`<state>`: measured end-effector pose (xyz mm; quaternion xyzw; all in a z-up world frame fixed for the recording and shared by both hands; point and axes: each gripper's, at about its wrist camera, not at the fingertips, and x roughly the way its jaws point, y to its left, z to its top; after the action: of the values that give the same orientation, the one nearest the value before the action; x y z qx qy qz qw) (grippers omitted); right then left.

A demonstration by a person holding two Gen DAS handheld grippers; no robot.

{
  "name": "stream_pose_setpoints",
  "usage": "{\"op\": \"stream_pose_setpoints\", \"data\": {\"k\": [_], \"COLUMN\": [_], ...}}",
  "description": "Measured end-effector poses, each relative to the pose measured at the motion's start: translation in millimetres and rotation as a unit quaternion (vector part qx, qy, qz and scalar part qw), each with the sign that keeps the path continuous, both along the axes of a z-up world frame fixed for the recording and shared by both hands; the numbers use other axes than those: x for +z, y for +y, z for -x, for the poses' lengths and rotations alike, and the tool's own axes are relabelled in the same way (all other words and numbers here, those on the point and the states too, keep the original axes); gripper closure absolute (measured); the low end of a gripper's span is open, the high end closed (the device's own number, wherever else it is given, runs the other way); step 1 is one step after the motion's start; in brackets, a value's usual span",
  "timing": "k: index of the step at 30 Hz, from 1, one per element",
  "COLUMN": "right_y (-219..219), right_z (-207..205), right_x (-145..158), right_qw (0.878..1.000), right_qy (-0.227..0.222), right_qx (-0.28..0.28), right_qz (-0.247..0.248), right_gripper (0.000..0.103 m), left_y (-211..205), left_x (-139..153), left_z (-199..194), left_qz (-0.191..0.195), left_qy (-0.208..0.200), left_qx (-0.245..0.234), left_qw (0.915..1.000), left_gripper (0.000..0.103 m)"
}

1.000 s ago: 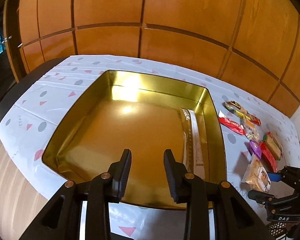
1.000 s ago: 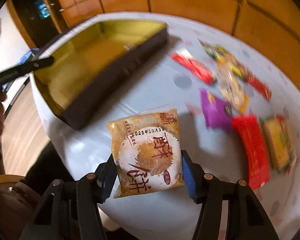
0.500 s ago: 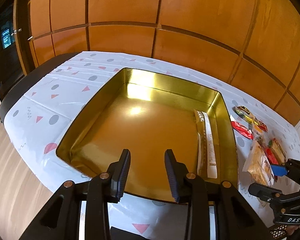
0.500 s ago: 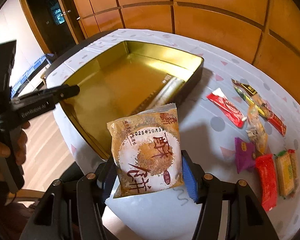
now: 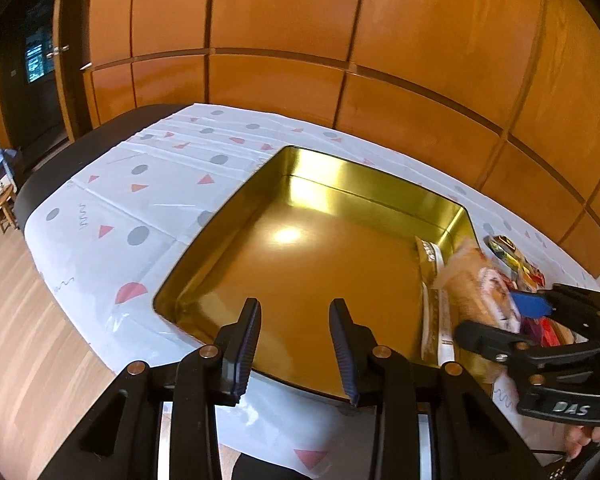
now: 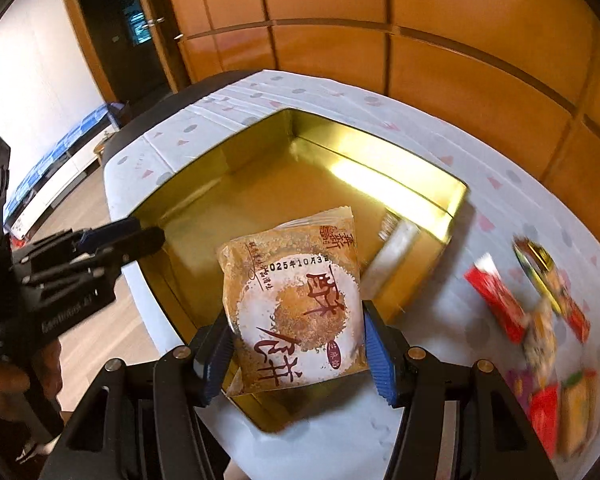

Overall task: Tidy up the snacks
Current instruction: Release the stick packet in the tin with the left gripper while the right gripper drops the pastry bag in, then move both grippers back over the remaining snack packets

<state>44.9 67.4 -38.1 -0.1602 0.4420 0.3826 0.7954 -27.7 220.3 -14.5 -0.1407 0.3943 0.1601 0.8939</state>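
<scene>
I had the table (image 5: 100,208) under its white cloth with grey dots and pink triangles filling both views. On it the gold tin (image 6: 380,168) sat open, a long pale packet (image 6: 392,256) lying along its wall at about three o'clock. Outside the tin, at three to four o'clock in my right wrist view, the loose snacks (image 6: 540,320) lay blurred, so I could not sort them. My right gripper (image 6: 296,344) was clamped on the brown pastry pack (image 6: 296,300), held over the tin's near corner. My left gripper (image 5: 294,354) hung at six o'clock above the tin's near rim, jaws apart with nothing between them, having just eased a little wider
</scene>
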Motion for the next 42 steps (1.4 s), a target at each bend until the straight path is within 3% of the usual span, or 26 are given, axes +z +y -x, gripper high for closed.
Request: {"op": "stream_pose_setpoints", "data": {"k": [11, 23, 27, 31, 42], "right_y": [32, -1, -16, -34, -63], "right_z": [1, 15, 19, 24, 30], "right_x": [-41, -16, -4, 4, 11], "right_qw": [0.997, 1.0, 0.999, 0.998, 0.995], "right_qy": [0.021, -0.016, -0.026, -0.043, -0.071], "right_qx": [0.034, -0.002, -0.019, -0.039, -0.066], "right_qz": [0.061, 0.025, 0.002, -0.008, -0.012], "right_gripper": [0.043, 0.04, 0.032, 0.032, 0.029], "left_y": [2, -16, -25, -33, -54], "left_x": [-7, -1, 3, 5, 10], "left_z": [-1, -5, -5, -6, -9], "left_qz": [0.004, -0.011, -0.016, -0.02, -0.035], "left_qy": [0.009, 0.008, 0.005, 0.005, 0.006], "left_qx": [-0.002, -0.026, -0.037, -0.048, -0.078], "left_qw": [1.0, 0.9996, 0.9992, 0.9986, 0.9963], "left_gripper": [0.067, 0.066, 0.064, 0.064, 0.064]}}
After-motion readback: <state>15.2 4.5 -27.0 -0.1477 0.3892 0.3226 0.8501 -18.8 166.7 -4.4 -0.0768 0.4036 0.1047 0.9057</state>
